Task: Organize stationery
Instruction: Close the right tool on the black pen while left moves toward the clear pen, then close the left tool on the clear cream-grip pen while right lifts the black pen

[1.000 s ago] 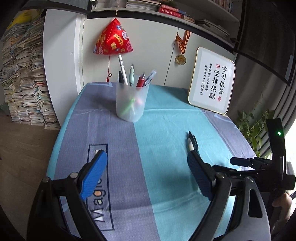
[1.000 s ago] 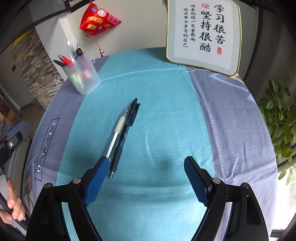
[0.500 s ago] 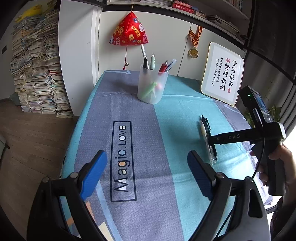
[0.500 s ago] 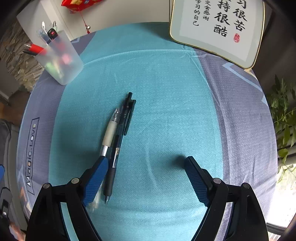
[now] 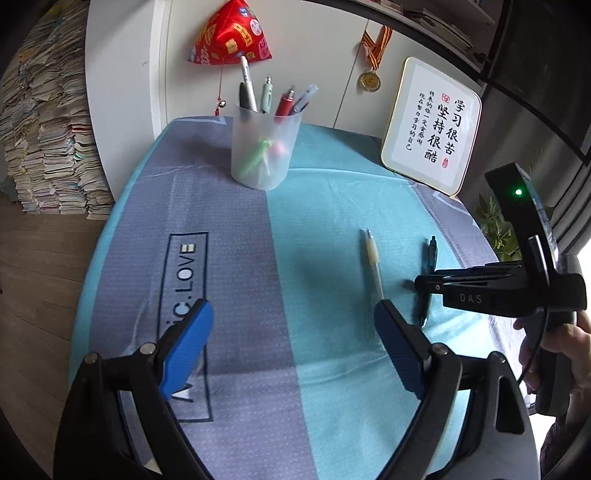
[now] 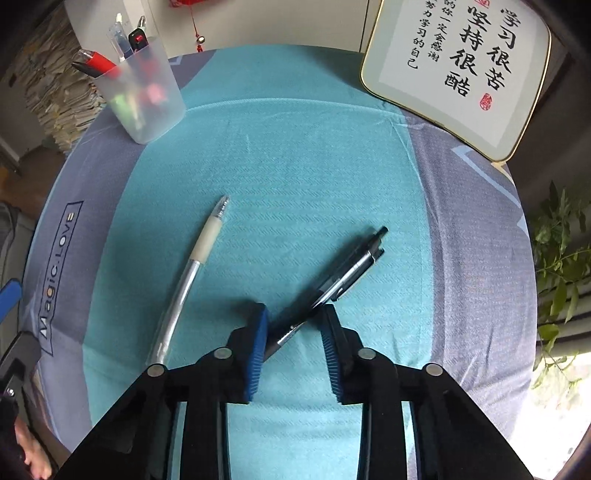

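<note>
A black pen (image 6: 347, 273) lies slanted on the teal cloth between the pads of my right gripper (image 6: 295, 325). Its jaws are closing, and both pads touch the barrel near its tip end. A clear pen with a cream grip (image 6: 192, 269) lies apart to its left on the cloth. In the left wrist view the right gripper (image 5: 417, 286) points down over the black pen (image 5: 431, 254), with the clear pen (image 5: 373, 262) beside it. My left gripper (image 5: 291, 332) hangs open above the cloth, holding nothing. A frosted pen cup (image 5: 264, 147) with several pens stands at the back.
A framed calligraphy board (image 5: 432, 125) leans at the back right corner. A red ornament (image 5: 231, 33) and a medal (image 5: 370, 79) hang on the cabinet behind. Paper stacks (image 5: 48, 129) rise left of the table and a plant (image 6: 557, 258) stands at its right edge.
The right jaws have closed in from wide open onto the black pen. That pen has swung away from the clear pen, which it lay against before. The left gripper's view has shifted.
</note>
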`<state>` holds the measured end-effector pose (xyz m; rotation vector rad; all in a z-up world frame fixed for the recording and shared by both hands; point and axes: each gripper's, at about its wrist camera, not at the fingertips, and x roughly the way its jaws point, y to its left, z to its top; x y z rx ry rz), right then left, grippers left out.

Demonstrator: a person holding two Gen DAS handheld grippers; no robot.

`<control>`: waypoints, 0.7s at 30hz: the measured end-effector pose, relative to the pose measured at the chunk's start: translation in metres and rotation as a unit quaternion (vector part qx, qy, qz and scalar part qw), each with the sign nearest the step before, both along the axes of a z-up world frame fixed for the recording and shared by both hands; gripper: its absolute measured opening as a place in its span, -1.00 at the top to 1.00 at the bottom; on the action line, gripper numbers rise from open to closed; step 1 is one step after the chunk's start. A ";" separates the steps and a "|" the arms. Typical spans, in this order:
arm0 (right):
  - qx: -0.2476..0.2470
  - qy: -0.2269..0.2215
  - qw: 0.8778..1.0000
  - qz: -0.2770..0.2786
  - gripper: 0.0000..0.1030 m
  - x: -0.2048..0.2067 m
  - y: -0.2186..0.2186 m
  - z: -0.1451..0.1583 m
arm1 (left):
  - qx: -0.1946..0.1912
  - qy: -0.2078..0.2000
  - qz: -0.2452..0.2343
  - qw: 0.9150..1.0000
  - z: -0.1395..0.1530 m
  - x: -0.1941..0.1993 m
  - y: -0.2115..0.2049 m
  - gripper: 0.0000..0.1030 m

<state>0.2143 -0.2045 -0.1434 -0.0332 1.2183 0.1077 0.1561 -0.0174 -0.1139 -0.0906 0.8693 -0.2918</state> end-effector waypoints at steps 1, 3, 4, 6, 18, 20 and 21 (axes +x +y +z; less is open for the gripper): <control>0.005 -0.001 1.000 0.001 0.46 -0.004 -0.004 0.000 | 0.000 0.001 -0.004 1.000 -0.001 0.002 -0.004 -0.71; 0.012 -0.003 1.000 0.000 0.53 -0.013 -0.010 -0.001 | 0.003 -0.002 -0.007 1.000 -0.003 0.004 -0.012 -0.71; 0.016 -0.005 1.000 -0.001 0.54 -0.016 -0.014 -0.001 | 0.003 -0.002 -0.010 1.000 -0.004 0.005 -0.015 -0.71; 0.019 -0.006 1.000 -0.004 0.63 -0.023 -0.020 -0.001 | 0.002 0.008 -0.023 1.000 -0.008 0.009 -0.023 -0.71; 0.023 -0.009 1.000 0.002 0.79 -0.058 -0.043 -0.001 | 0.028 0.014 -0.067 0.997 -0.013 0.016 -0.056 -0.71; 0.024 -0.018 1.000 -0.002 0.79 -0.060 -0.049 0.004 | 0.028 0.024 -0.067 0.997 -0.015 0.021 -0.061 -0.71; 0.024 -0.025 0.999 -0.005 0.79 -0.064 -0.051 0.008 | 0.023 0.026 -0.068 0.997 -0.015 0.023 -0.062 -0.71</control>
